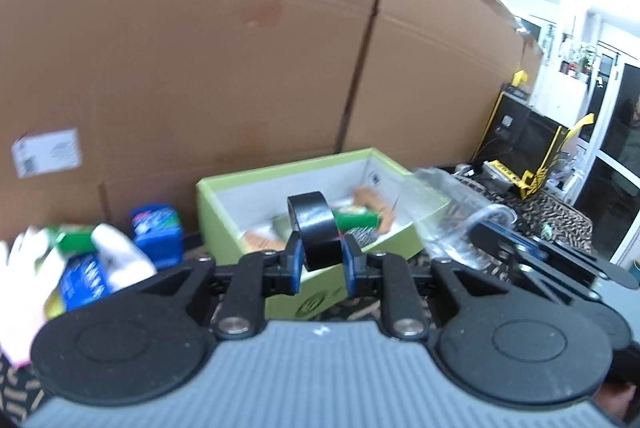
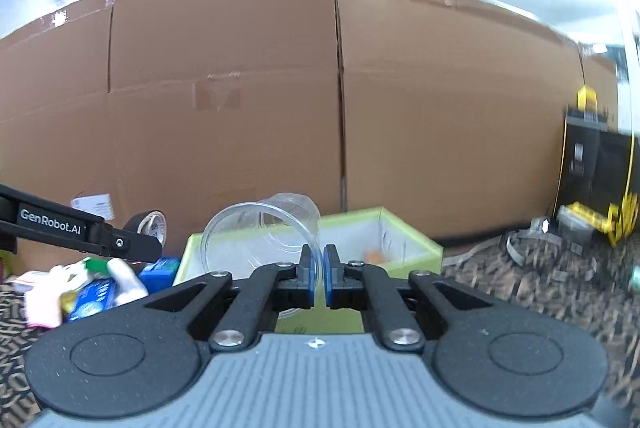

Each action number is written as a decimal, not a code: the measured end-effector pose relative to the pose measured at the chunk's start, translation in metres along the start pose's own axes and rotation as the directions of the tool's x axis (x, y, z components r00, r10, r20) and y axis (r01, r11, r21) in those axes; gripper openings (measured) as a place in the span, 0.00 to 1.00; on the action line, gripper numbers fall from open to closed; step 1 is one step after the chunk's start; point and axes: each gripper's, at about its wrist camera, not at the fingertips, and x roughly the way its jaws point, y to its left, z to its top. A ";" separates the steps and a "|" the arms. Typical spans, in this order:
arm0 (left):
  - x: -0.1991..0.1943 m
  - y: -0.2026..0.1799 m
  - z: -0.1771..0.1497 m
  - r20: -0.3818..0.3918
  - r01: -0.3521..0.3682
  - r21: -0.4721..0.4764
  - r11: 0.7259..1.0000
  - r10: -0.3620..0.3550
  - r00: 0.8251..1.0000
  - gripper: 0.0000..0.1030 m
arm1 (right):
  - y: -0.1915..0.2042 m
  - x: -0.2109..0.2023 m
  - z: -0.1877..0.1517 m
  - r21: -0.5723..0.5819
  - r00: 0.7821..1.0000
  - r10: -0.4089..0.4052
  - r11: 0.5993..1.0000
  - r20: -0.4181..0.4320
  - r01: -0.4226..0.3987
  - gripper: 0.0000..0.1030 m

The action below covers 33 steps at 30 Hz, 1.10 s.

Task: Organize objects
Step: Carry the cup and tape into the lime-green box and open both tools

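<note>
My left gripper (image 1: 320, 260) is shut on a black tape roll (image 1: 316, 228) and holds it in front of an open light-green box (image 1: 240, 220) that holds a green packet (image 1: 356, 217) and other small items. The roll also shows in the right wrist view (image 2: 150, 224) at the left gripper's tip. My right gripper (image 2: 319, 276) is shut on the rim of a clear plastic cup (image 2: 264, 232), held tilted over the near edge of the green box (image 2: 416, 248). The cup also shows in the left wrist view (image 1: 456, 208), to the right of the box.
A tall cardboard wall (image 1: 240, 68) stands right behind the box. Left of the box lies a pile of blue and green packets (image 1: 156, 232) and white gloves (image 1: 24, 268). A black and yellow box (image 1: 524, 136) stands at the far right on the patterned cloth (image 2: 540, 300).
</note>
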 end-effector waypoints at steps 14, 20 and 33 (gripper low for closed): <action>0.103 -0.003 0.025 -0.067 -0.047 0.020 0.999 0.048 0.997 0.19 | -0.023 0.131 -0.010 -0.072 0.989 0.009 0.997 -0.148 -0.020 0.06; 0.133 0.009 0.021 -0.108 -0.071 0.016 0.997 0.072 0.992 0.19 | -0.021 0.161 -0.015 -0.061 0.981 0.039 0.997 -0.191 -0.052 0.07; 0.132 0.021 0.015 -0.016 -0.095 0.014 0.995 0.095 0.995 0.78 | -0.010 0.175 -0.023 -0.229 0.957 0.018 0.969 -0.289 -0.088 0.64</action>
